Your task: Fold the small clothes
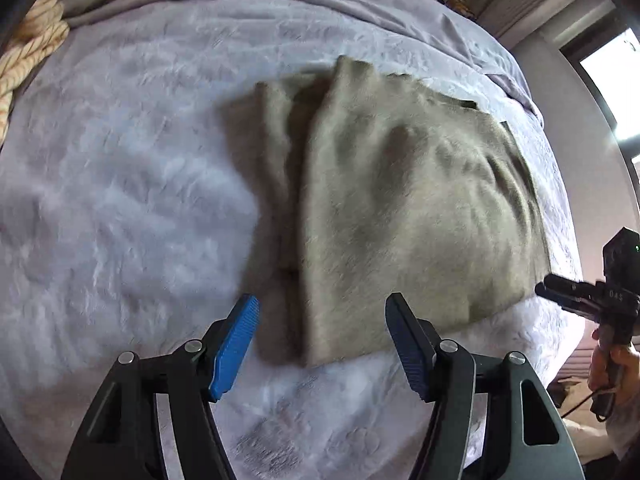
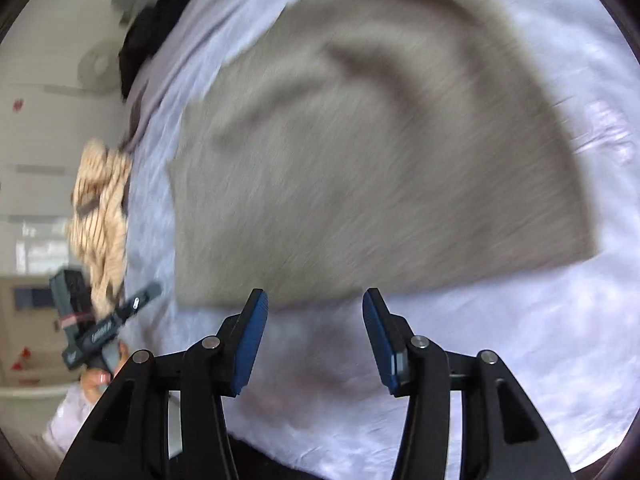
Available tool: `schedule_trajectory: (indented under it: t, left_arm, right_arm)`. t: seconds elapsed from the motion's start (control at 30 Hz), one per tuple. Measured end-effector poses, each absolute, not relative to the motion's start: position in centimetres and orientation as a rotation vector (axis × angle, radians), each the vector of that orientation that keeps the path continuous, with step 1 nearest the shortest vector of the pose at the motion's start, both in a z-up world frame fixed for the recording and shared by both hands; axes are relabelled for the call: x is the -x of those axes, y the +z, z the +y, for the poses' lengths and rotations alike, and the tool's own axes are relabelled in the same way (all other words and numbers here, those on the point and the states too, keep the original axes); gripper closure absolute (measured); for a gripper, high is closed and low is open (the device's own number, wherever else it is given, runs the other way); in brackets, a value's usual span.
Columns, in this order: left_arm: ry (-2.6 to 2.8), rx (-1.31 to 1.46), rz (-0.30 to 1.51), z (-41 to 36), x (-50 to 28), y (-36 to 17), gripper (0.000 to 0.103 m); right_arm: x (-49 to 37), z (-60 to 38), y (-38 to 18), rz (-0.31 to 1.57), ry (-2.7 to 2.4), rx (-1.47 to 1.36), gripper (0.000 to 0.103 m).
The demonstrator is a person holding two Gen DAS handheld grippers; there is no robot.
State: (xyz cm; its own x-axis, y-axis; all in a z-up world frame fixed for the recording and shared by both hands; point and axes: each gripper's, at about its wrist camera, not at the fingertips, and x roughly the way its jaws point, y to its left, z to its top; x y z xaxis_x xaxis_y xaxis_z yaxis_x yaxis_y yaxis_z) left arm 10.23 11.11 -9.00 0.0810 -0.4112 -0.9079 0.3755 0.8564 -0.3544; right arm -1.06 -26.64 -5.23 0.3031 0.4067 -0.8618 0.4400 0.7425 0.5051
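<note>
striped cloth (image 2: 102, 216) beside grey garment (image 1: 400, 200)

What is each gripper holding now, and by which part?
Nothing. The left gripper and right gripper have open, empty jaws above the grey garment.

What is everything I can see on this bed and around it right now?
Grey-brown soft garment: one, partly folded, lying in the middle of the bed.
Pale lilac fuzzy bedspread: one, covering the bed under the garment.
Cream striped cloth bundle: one, at the bed's edge.
Black clothing heap: one, at the far edge, blurred.
Left gripper: one, black with blue pads, open and empty above the garment's near edge.
Right gripper: one, black with blue pads, open and empty.
Hand: one, holding the left gripper's handle.
</note>
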Motion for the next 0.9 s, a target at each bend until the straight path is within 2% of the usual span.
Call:
schedule_trajectory:
  t: [0.03,0.07,0.1,0.17,0.33,0.47,0.63,0.67,0.9]
  left_arm:
    - [-0.597,0.026,1.363,10.3,-10.4,-8.8,0.037]
    - [-0.603,0.013,1.355,9.1,-10.5,-8.8,0.037]
    - [-0.599,0.000,1.349,8.3,-10.7,-8.9,0.037]
    - [-0.552,-0.032,1.343,6.1,-11.1,-10.0,0.034]
    - [-0.392,-0.082,1.421,5.4,-11.5,-14.2,0.034]
    - [-0.383,0.008,1.471,7.6,-11.6,-15.1,0.030]
    - [-0.336,0.002,1.469,9.7,-11.3,-14.3,0.030]
    - [-0.329,0.003,1.471,10.1,-11.2,-14.2,0.030]
    - [-0.309,-0.002,1.488,12.7,-10.0,-13.0,0.030]
  right_arm:
    - [1.2,-27.7,-4.9,1.278,-0.065,-0.798,0.050]
    - [1.4,-28.9,-4.7,1.251,-0.106,-0.816,0.055]
    - [1.6,-30.2,-4.7,1.225,-0.129,-0.845,0.065]
    - [1.8,-31.9,-5.0,1.196,-0.167,-0.889,0.073]
    - [1.9,-34.0,-7.2,1.237,-0.265,-0.876,0.075]
    - [3.1,-36.0,-8.9,1.267,-0.318,-0.862,0.091]
    - [4.0,-36.9,-8.7,1.265,-0.314,-0.880,0.091]
    - [3.9,-36.7,-8.5,1.268,-0.313,-0.879,0.088]
    - [3.9,-34.5,-7.6,1.289,-0.311,-0.881,0.083]
